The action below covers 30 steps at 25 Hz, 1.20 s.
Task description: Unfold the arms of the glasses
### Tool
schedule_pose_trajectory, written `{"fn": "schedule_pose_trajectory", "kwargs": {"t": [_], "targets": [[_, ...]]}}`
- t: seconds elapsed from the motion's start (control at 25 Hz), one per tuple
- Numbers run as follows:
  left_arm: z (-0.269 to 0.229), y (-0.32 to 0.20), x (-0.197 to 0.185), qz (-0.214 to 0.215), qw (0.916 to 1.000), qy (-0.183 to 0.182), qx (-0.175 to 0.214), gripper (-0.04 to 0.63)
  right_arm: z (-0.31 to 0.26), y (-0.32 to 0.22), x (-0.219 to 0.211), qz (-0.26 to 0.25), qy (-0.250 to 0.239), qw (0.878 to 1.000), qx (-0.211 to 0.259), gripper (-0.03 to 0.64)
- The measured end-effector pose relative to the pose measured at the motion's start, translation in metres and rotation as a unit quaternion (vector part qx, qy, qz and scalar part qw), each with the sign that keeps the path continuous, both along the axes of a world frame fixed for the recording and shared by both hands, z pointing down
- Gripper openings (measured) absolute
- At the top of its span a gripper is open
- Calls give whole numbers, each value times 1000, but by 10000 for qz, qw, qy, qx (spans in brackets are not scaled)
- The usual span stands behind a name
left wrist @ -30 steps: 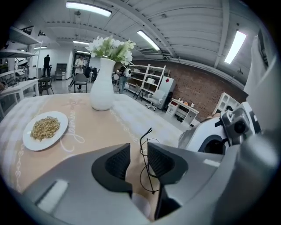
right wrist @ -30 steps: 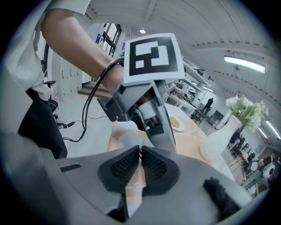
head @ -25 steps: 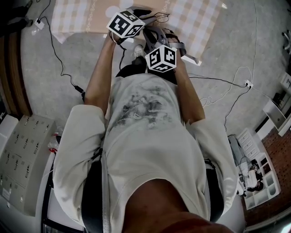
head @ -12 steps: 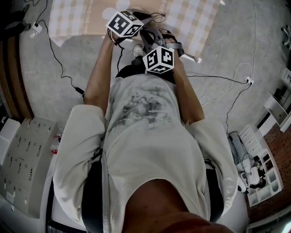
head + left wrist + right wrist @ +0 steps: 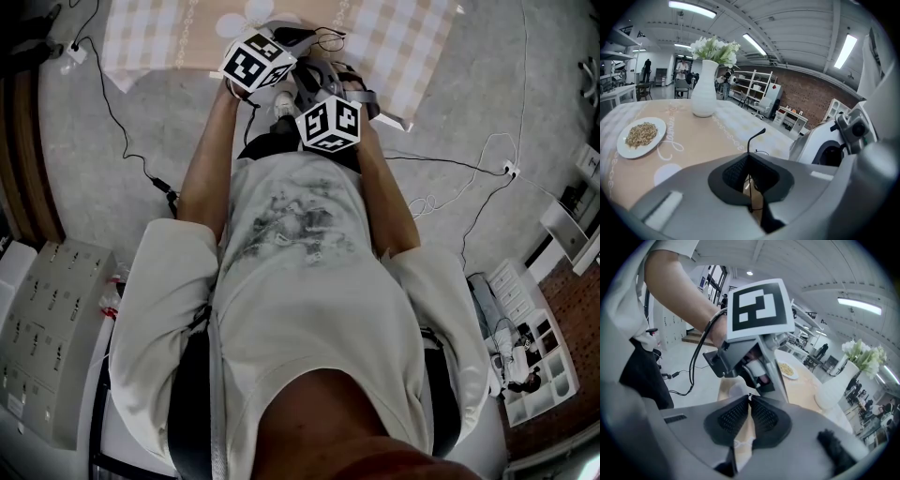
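The glasses are thin and dark. In the left gripper view one slim black arm [image 5: 753, 140] rises from between the pads and ends in a bent tip. My left gripper [image 5: 749, 158] is shut on that arm. My right gripper [image 5: 750, 398] is shut, its pads nearly touching, with a small dark bit of the glasses pinched at the tips. Most of the glasses are hidden behind the jaws. The left gripper's body [image 5: 754, 341] sits just beyond the right jaws. From above, the two marker cubes [image 5: 255, 58] [image 5: 328, 122] are close together at the table's near edge.
A checked tablecloth [image 5: 698, 140] covers the table. On it stand a white vase with flowers [image 5: 704, 89] and a plate of grains [image 5: 641, 136]. Cables [image 5: 122, 103] trail over the floor; grey lockers [image 5: 42, 328] stand left, white shelves [image 5: 539, 366] right.
The left gripper's marker cube has shifted and tilted slightly at the table edge. The right cube and the person's arms stay where they were.
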<state>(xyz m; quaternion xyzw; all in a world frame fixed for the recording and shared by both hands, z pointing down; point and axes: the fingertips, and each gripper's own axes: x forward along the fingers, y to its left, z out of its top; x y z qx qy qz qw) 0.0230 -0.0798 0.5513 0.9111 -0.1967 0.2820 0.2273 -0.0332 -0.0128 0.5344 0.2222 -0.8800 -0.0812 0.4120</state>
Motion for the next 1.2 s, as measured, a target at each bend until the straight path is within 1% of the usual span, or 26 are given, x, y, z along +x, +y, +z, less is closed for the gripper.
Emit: {"fn": "schedule_pose_trajectory", "kwargs": {"t": [0.36,0.64,0.88,1.04,1.2], "targets": [[-21,-1,-11,-309,9983,318,375,10,0,0,-1,75,-67,9999,-37,29],[-33,0,-16,-408,9962,514,569,10,-2,-3,-1,170,-152,9997,-72,29],[-42,1,-20,-452,9943,658,712,11,-8,-6,-1,338,-373,9986,-172,29],[-43,1,-22,-443,9939,654,770,10,-12,-8,0,462,-532,9972,-246,29],[-43,2,-24,-453,9936,658,800,10,-17,-12,3,665,-820,9936,-393,31]]}}
